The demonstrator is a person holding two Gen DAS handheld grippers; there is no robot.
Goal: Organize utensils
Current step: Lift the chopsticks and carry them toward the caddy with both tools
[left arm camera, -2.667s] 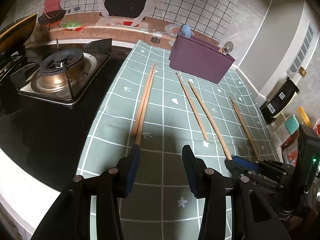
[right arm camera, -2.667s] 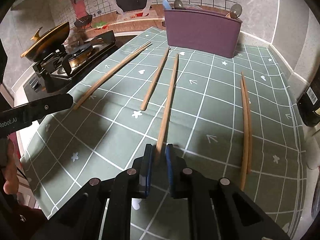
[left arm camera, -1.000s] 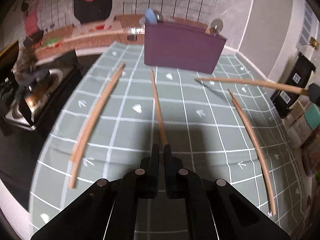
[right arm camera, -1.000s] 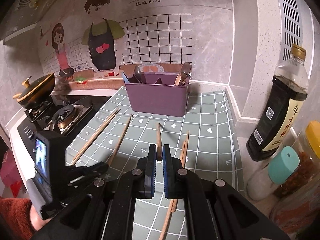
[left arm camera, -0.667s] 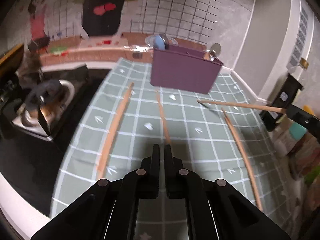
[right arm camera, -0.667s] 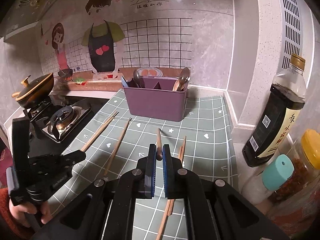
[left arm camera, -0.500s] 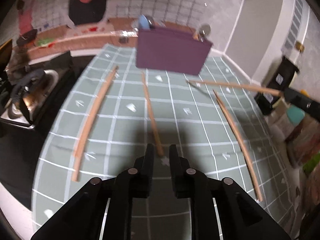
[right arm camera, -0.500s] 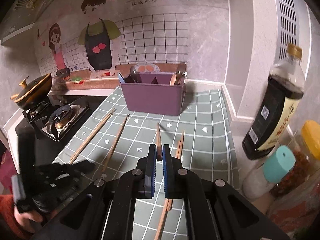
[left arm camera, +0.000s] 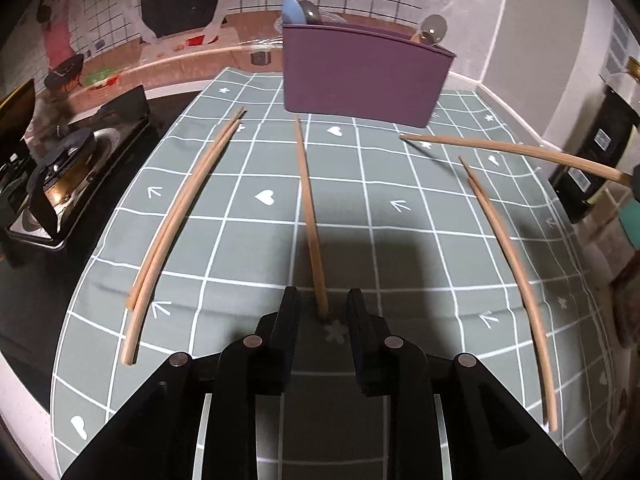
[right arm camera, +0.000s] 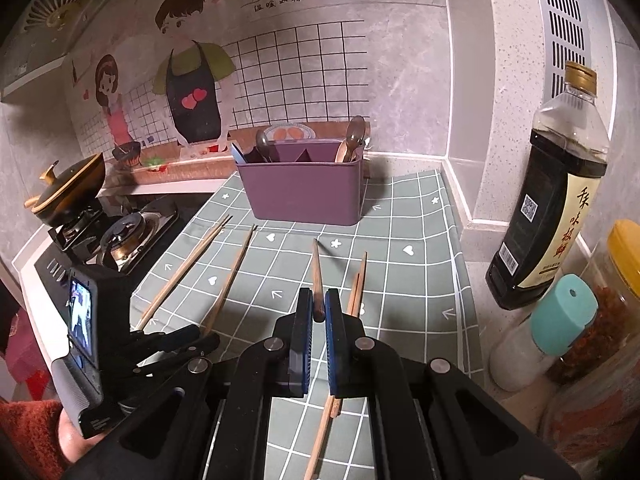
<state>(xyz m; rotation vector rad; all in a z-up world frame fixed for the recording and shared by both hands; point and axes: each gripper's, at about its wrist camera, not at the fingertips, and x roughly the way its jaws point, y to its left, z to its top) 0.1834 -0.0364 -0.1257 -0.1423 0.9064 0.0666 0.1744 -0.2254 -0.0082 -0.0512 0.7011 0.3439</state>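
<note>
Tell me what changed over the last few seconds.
The right hand-held gripper lifted its chopstick off the mat. The left hand-held gripper moved to the single chopstick, shut, then reopened around its near end. Both pairs and the purple caddy stayed put.

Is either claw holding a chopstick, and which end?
Yes. The right claw is shut on one chopstick, pinching its thick near end. The left claw is open and holds nothing; a single chopstick lies on the cloth between its fingers.
</note>
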